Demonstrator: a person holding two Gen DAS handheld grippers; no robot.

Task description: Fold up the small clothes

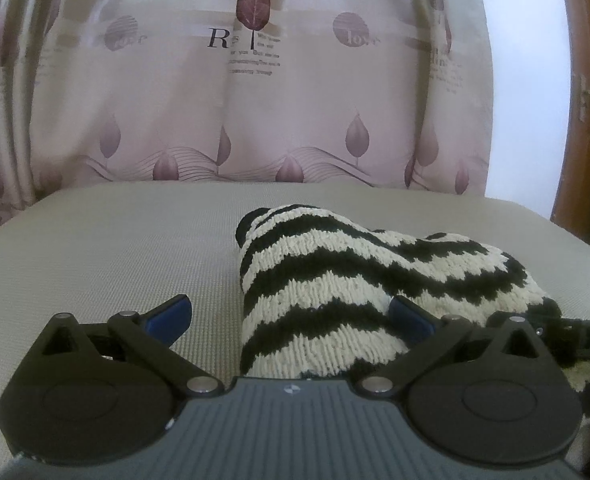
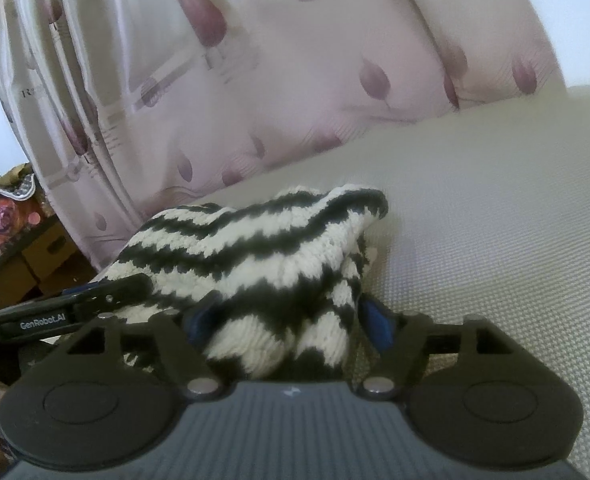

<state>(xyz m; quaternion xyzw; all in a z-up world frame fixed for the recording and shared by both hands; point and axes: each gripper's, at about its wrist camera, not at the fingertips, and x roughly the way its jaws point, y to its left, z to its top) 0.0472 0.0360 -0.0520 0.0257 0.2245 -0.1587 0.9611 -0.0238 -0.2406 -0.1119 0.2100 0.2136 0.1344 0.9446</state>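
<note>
Left wrist view: our left claw [image 1: 289,318] gapes fully, gripping nothing; the black-and-cream zigzag knitted garment [image 1: 355,280] lies bunched at centre-right on the grey woven surface [image 1: 115,248].

Right wrist view: our right claw [image 2: 289,322] stands partly spread around the knit's [image 2: 263,264] near fold, pads apparently not pressing. The loose fold could spring apart, we judge.

Chunky, rough knit garment [image 1: 335,280]; matt, finely woven cushion [image 1: 115,248]; satiny, glossy curtain [image 1: 215,112]; matt black plastic tool [image 1: 291,320].
</note>
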